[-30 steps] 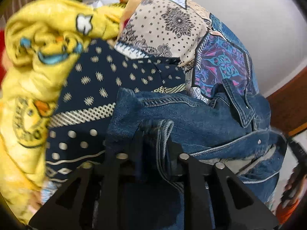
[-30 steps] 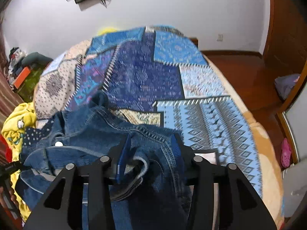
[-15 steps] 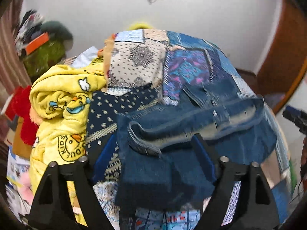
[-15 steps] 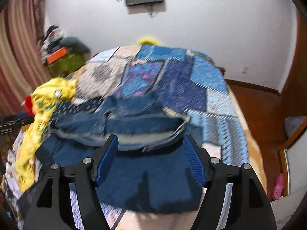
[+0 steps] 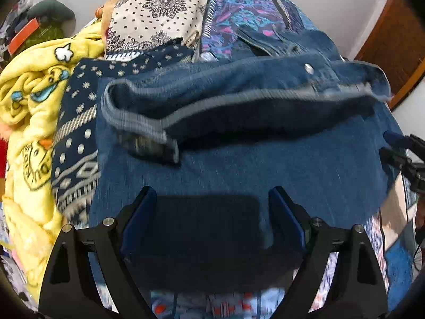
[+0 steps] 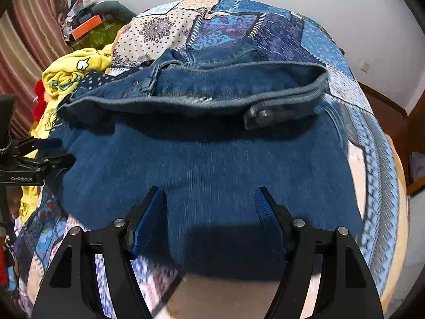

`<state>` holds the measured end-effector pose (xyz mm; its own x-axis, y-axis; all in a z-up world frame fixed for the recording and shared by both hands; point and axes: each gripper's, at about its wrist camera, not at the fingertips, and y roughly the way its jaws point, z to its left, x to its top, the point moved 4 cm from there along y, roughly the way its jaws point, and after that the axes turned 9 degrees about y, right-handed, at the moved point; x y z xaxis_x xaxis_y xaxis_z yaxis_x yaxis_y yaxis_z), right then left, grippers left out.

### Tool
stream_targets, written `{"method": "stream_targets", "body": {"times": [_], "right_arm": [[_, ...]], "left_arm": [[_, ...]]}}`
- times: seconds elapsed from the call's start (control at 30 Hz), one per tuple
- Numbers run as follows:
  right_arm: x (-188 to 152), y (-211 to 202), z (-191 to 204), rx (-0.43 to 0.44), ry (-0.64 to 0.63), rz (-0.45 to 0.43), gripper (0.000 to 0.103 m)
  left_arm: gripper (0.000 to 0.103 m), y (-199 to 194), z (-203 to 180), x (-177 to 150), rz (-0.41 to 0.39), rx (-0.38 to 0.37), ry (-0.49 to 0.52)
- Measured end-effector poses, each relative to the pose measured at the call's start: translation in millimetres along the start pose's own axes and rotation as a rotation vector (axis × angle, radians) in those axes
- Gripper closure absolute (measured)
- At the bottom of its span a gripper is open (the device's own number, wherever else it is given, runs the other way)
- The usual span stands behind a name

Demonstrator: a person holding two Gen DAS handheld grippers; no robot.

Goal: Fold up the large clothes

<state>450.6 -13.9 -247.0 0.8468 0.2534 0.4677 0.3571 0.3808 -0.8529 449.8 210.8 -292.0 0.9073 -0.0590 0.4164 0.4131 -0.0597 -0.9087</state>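
A blue denim jacket [image 5: 239,159] lies spread on the patchwork bedspread [image 5: 164,13], its hem band folded over along the far side. It also shows in the right wrist view [image 6: 212,164]. My left gripper [image 5: 212,199] is open and empty, hovering over the jacket's near left part. My right gripper [image 6: 211,199] is open and empty over the near right part. The right gripper shows at the right edge of the left wrist view [image 5: 403,156]. The left gripper shows at the left edge of the right wrist view [image 6: 39,156].
A yellow cartoon-print blanket [image 5: 29,93] is heaped at the bed's left side, beside a navy dotted cloth [image 5: 77,122]. A cluttered shelf with an orange box [image 6: 87,26] stands at the back left. A wooden door [image 5: 393,47] is at the right.
Both grippers were shut on bunched denim a second ago. They have opened and let go, and the jacket now lies spread flat with both grippers drawn back over its near edge.
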Motion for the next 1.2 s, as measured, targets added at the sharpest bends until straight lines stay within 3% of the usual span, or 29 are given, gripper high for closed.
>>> {"method": "stream_targets", "body": {"times": [0.07, 0.23, 0.4, 0.5, 0.7, 0.9, 1.03, 1.2], "right_arm": [[13, 11, 3, 0.014, 0.007, 0.002, 0.027], [47, 28, 10, -0.002, 0.031, -0.003, 0.027], [72, 27, 7, -0.023, 0.114, -0.066, 0.027], [76, 17, 5, 0.001, 0.171, -0.100, 0.027], [50, -6, 27, 0.028, 0.095, -0.120, 0.027], [12, -1, 44, 0.004, -0.046, -0.054, 0.027], [-6, 6, 24, -0.044, -0.048, -0.015, 0.027], [-19, -15, -8, -0.037, -0.017, -0.022, 0.026]], "left_arm": [[0.015, 7, 5, 12, -0.001, 0.016, -0.011], [0.015, 20, 33, 45, 0.003, 0.060, -0.094], [0.015, 8, 64, 66, -0.061, 0.104, -0.224], [0.015, -7, 70, 67, -0.100, 0.078, -0.277], [0.015, -28, 34, 51, -0.120, 0.008, -0.219], [0.015, -22, -22, 17, -0.064, -0.066, -0.088], [0.014, -9, -40, -10, -0.013, -0.013, -0.014], [0.009, -17, -21, -39, -0.041, 0.023, -0.059]]}}
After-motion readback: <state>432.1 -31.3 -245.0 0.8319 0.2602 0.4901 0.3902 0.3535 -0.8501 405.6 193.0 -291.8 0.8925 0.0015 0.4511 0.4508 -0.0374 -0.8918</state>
